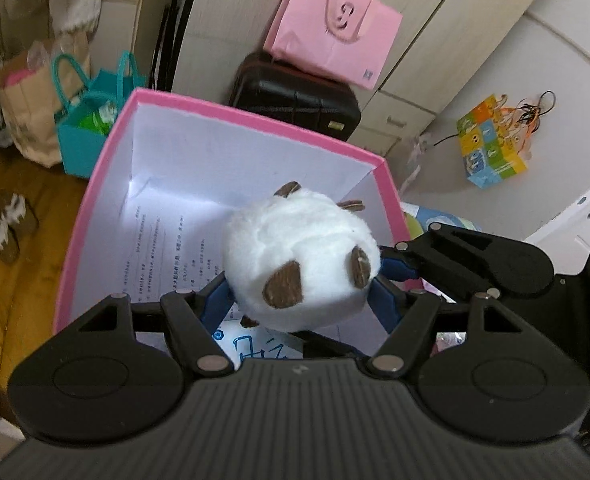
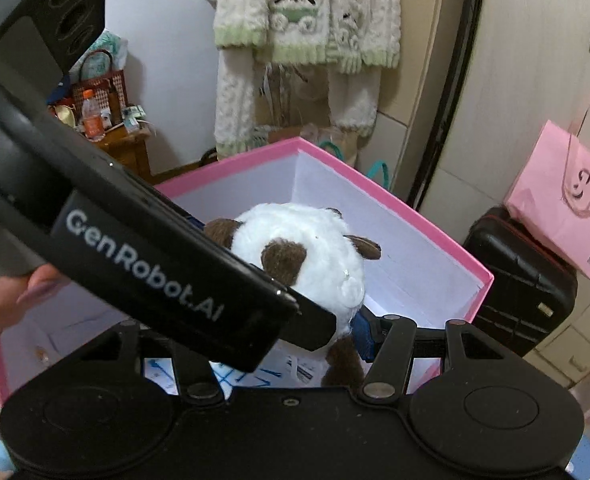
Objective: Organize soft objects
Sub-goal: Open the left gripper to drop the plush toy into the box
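The left tongs (image 1: 301, 280) pinch the plush panda (image 1: 299, 256) above the pink box (image 1: 95, 216). The right tongs (image 2: 359, 332) touch it; their grip is unclear. The soft fur may slip, or catch on the right tongs at release.

Home bedroom: wardrobe (image 1: 435, 32), suitcase (image 1: 295, 98), hanging fleece pyjamas (image 2: 307, 40).

White/brown plush toy (image 1: 301, 258), pink box (image 1: 251, 114)
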Demonstrator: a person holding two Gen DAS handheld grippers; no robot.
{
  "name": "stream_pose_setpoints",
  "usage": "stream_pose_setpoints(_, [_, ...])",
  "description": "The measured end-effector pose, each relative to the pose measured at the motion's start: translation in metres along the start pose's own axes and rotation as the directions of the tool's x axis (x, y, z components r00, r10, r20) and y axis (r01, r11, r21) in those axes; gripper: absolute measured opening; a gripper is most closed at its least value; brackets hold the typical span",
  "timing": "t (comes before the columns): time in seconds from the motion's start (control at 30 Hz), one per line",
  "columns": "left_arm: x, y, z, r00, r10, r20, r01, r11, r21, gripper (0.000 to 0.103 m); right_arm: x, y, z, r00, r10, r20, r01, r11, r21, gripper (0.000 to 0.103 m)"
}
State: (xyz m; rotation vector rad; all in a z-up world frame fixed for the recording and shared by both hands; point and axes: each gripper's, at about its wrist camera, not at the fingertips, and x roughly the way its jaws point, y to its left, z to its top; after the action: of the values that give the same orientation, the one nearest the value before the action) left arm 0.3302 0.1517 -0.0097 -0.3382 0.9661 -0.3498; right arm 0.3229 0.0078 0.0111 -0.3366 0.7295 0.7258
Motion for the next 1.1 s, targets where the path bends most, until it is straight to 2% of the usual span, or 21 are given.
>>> stream_pose_setpoints(0.1, [0.01,0.002,0.003,1.0,0.002,-0.025,-0.003,1.0,-0.015,0.071,0.008,-0.008,-0.001,0.999,0.014,-0.031,-0.013,1.0,0.019,0.063])
stream_pose_setpoints(0.3, [0.017,0.006,0.004,0.999,0.011,-0.033,-0.012,0.999,-0.035,0.07,0.015,-0.008,0.001,0.998,-0.021,-0.065,0.02,1.0,-0.013,0.065])
stream_pose_setpoints(0.4, [0.01,0.004,0.002,1.0,0.012,-0.015,-0.012,1.0,-0.023,0.07,0.013,-0.004,0.003,0.996,-0.073,-0.06,0.07,0.996,-0.048,0.067])
stream_pose_setpoints(0.5, [-0.005,0.0,-0.003,1.0,0.008,0.026,-0.008,1.0,0.004,0.07,0.002,-0.003,0.0,0.996,-0.076,-0.042,0.074,0.996,-0.058,0.068])
stream_pose_setpoints(0.67, [-0.035,-0.011,-0.015,0.997,0.026,0.074,-0.03,0.998,0.058,0.07,-0.027,-0.004,-0.008,0.999,-0.044,0.01,0.044,0.998,-0.044,0.065])
stream_pose_setpoints(0.8, [-0.066,-0.028,-0.03,0.992,0.045,0.115,-0.06,0.989,0.132,0.07,-0.065,-0.005,-0.02,0.998,-0.011,0.058,0.013,1.0,-0.019,0.065])
stream_pose_setpoints(1.1, [-0.124,-0.074,-0.064,0.991,0.002,0.134,-0.039,0.962,0.269,0.07,-0.138,0.002,-0.043,0.995,0.028,0.099,-0.031,0.999,0.027,0.065])
